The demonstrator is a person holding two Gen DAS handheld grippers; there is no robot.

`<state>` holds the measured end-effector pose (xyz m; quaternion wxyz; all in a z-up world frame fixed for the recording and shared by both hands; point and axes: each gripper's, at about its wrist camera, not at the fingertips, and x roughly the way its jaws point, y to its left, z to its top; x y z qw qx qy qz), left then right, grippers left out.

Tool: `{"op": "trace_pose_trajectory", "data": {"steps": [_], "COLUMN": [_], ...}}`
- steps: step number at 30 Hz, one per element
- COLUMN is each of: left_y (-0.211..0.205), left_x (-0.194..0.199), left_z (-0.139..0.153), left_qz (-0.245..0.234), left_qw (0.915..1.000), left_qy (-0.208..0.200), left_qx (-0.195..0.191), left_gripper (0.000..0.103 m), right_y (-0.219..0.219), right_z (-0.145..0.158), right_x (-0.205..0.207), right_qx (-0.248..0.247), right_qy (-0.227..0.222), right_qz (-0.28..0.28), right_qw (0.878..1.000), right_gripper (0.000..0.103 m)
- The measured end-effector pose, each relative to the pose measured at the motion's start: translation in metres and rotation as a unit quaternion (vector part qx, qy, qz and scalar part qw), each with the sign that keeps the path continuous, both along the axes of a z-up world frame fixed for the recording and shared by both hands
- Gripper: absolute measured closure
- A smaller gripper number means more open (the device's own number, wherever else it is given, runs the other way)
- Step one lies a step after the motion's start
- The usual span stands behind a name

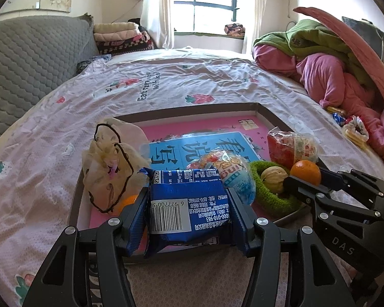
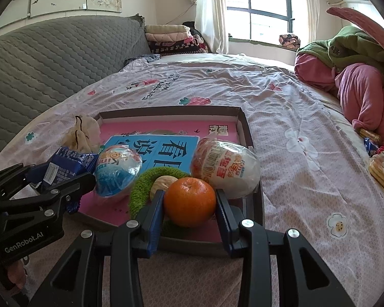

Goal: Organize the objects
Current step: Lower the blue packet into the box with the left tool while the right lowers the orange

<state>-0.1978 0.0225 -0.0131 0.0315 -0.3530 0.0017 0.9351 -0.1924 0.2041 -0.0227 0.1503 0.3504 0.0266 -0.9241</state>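
Bedspread [image 2: 281, 97] printed with strawberries is shown bearing a shallow tray [image 2: 245, 125] with a pink floor. Over its near edge, a blue snack packet [image 1: 189, 204], barcode uppermost, is clamped between the widely spread fingers of the left gripper [image 1: 188, 220], marked "GenRobot.AI". An orange [image 2: 189, 200] is pinched by the narrower right gripper [image 2: 189, 217], marked "DAS", beside a green ring [image 2: 140, 192] and walnut [image 2: 162, 183]. Both grippers are angled downward.
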Motion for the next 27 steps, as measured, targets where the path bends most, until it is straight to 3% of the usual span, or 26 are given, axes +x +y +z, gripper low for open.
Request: {"op": "trace_pose_trajectory", "data": {"steps": [27], "left_y": [0.0070], "left_x": [0.0004], "left_z": [-0.0050], "left_qz": [0.008], "left_qw": [0.9991], "left_qy": [0.011], "left_qx": [-0.039], "left_gripper": [0.043], "right_y": [0.0010], "right_z": [-0.0006], "right_x": [-0.0002], "right_qx": [-0.001], "right_qy": [-0.011], "right_qz": [-0.006], "right_qw": [1.000], "right_gripper": [0.064]}}
